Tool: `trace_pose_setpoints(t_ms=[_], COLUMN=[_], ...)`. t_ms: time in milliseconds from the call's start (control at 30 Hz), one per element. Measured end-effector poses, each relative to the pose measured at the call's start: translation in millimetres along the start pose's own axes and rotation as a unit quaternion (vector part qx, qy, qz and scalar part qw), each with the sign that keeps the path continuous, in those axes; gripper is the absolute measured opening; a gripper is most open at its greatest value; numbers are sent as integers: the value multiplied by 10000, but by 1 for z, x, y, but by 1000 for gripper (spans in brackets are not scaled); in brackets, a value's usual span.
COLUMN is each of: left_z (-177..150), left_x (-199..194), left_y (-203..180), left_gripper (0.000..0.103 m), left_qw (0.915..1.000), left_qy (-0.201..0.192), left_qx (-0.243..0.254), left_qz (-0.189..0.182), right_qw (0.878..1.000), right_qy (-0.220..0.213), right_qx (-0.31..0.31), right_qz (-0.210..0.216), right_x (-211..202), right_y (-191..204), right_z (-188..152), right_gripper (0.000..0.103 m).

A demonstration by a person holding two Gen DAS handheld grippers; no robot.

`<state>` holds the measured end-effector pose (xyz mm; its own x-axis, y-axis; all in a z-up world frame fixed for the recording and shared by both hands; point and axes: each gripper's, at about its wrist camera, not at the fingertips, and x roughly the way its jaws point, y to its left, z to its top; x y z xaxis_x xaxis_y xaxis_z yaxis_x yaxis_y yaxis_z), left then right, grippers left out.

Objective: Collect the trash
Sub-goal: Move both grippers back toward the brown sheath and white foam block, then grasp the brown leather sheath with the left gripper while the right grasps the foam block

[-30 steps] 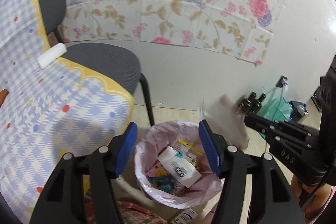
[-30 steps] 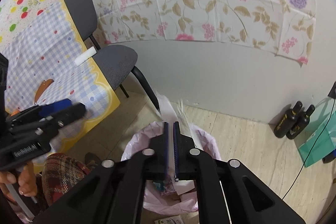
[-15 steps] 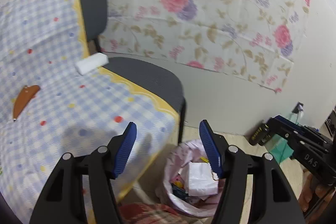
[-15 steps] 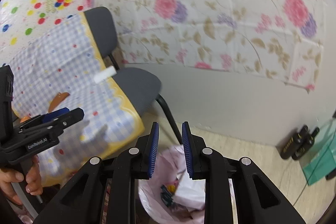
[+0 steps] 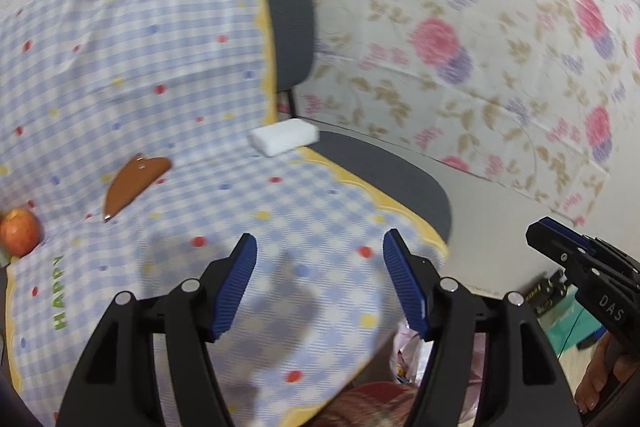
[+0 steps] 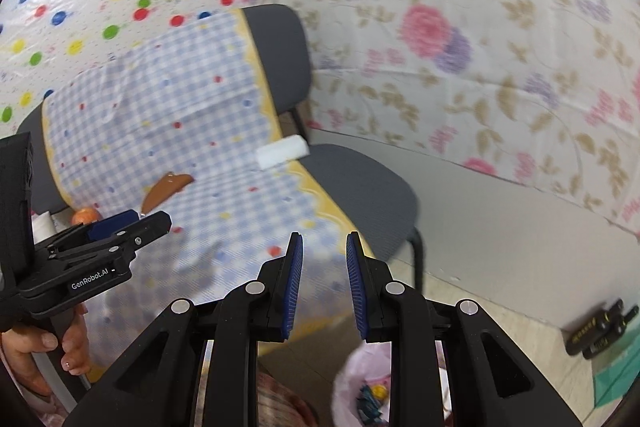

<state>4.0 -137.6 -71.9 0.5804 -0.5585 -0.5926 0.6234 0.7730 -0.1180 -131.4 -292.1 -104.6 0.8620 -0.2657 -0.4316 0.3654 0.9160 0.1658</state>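
My left gripper (image 5: pixel 320 247) is open and empty above the checked tablecloth (image 5: pixel 160 67). My right gripper (image 6: pixel 323 247) is open a little and empty, over the table's near corner. A white foam block (image 5: pixel 285 136) lies at the table's far edge; it also shows in the right wrist view (image 6: pixel 282 151). A brown wrapper-like piece (image 5: pixel 134 181) lies on the cloth, also seen in the right wrist view (image 6: pixel 167 189). The pink-lined trash bin (image 6: pixel 370 387) with wrappers inside stands on the floor below the right gripper, mostly hidden by the fingers.
A red apple (image 5: pixel 19 231) sits at the left table edge. A grey chair (image 5: pixel 372 163) stands behind the table against the floral wall. Dark bottles (image 6: pixel 600 331) and a green bag (image 6: pixel 618 371) stand on the floor at the right.
Both grippers have risen from over the bin to face the table. The right gripper dropped a clear wrapper into the bin and opened a little.
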Motion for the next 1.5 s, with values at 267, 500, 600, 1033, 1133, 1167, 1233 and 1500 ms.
trace_pose_setpoints(t_ms=[267, 500, 600, 1033, 1133, 1167, 1233, 1500], left_z=[22, 28, 28, 53, 52, 52, 52, 56], left_x=[-8, 3, 9, 57, 83, 90, 106, 164], left_y=[62, 108, 129, 214, 228, 232, 239, 267], left_gripper=[67, 67, 67, 75, 78, 78, 78, 78], left_qw=[9980, 9948, 9929, 9849, 9842, 9839, 9827, 9752], left_qy=[-189, -124, -74, 138, 442, 516, 641, 1336], left_qx=[-306, -600, -683, -908, -960, -984, -986, -1139], left_qz=[526, 808, 970, 1470, 1422, 1397, 1433, 1351], right_qw=[9987, 9966, 9957, 9951, 9964, 9969, 9977, 9978], right_qy=[-176, 2, 48, 24, 72, 88, 122, 355], right_qx=[-304, -454, -513, -690, -645, -606, -552, -496], right_qz=[359, 687, 773, 710, 544, 487, 373, 271], right_x=[29, 69, 85, 178, 203, 212, 227, 263], right_y=[48, 83, 96, 125, 121, 118, 114, 108], right_z=[38, 49, 55, 109, 113, 115, 117, 112], right_gripper=[27, 27, 27, 38, 45, 48, 51, 52])
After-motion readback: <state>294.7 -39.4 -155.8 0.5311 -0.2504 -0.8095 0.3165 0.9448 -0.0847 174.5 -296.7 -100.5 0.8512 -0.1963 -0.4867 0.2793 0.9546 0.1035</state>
